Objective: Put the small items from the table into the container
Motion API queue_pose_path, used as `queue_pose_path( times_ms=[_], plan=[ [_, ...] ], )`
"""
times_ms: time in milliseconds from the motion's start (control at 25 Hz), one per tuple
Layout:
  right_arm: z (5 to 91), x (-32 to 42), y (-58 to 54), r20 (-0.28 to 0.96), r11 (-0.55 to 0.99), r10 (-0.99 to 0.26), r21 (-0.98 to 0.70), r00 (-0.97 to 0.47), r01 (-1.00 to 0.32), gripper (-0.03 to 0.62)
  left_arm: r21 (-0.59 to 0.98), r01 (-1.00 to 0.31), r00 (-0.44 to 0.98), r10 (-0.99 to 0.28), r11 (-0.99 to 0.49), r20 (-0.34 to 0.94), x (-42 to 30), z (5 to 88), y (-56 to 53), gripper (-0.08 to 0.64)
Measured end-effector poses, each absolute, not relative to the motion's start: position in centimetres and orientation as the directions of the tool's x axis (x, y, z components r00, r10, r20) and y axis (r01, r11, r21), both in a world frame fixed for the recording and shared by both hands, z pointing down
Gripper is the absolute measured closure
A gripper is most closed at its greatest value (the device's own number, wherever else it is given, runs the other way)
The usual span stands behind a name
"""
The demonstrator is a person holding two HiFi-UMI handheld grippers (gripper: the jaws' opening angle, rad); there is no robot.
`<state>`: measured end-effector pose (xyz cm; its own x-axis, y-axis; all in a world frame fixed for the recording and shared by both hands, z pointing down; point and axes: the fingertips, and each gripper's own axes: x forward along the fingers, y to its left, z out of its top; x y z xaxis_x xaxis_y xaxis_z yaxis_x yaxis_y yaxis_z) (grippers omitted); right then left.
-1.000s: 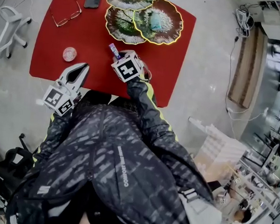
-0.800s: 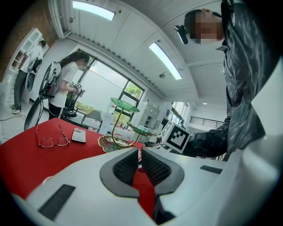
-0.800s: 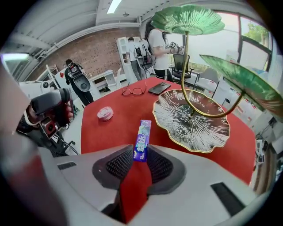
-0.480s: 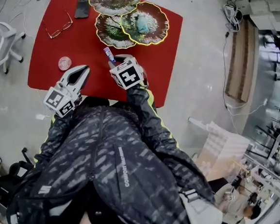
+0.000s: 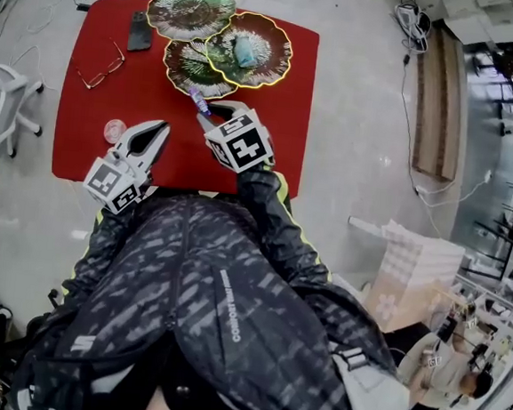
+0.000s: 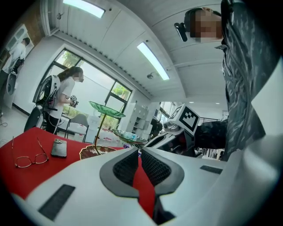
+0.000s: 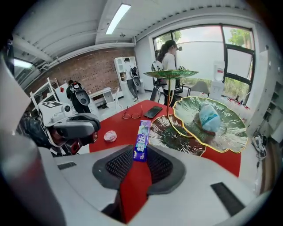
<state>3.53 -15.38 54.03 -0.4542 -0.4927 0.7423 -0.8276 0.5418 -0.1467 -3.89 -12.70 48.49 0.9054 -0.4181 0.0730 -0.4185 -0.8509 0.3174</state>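
Red table (image 5: 76, 130), partly cleared: a small round tin (image 5: 114, 130) waits just left of the left gripper (image 5: 159, 129), whose jaws are together on nothing. The right gripper (image 5: 212, 115) pinches a purple gum pack (image 7: 142, 140) short of the tiered dish stand (image 5: 261, 73) ahead of it, where a blue packet (image 5: 244, 50) already lies. Gum and tin seem left to do. Only the right gripper view shows the pads clamping the pack; the head view shows just its tip.

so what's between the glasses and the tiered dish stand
A dark phone lies on the red table between the glasses and the stand; the left gripper view shows it best.
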Motion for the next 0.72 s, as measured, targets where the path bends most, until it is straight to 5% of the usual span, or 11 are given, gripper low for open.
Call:
queue_pose_path(
  times_ms=[720],
  plan=[
    [47.8, 6.6, -18.0, 0.646, 0.482, -0.625, -0.123, -0.438, -0.868, 0.492, 0.29, -0.353, 0.935, -0.346, -0.89, 0.075, -1.4, 47.3, -13.2, 0.548]
  ],
)
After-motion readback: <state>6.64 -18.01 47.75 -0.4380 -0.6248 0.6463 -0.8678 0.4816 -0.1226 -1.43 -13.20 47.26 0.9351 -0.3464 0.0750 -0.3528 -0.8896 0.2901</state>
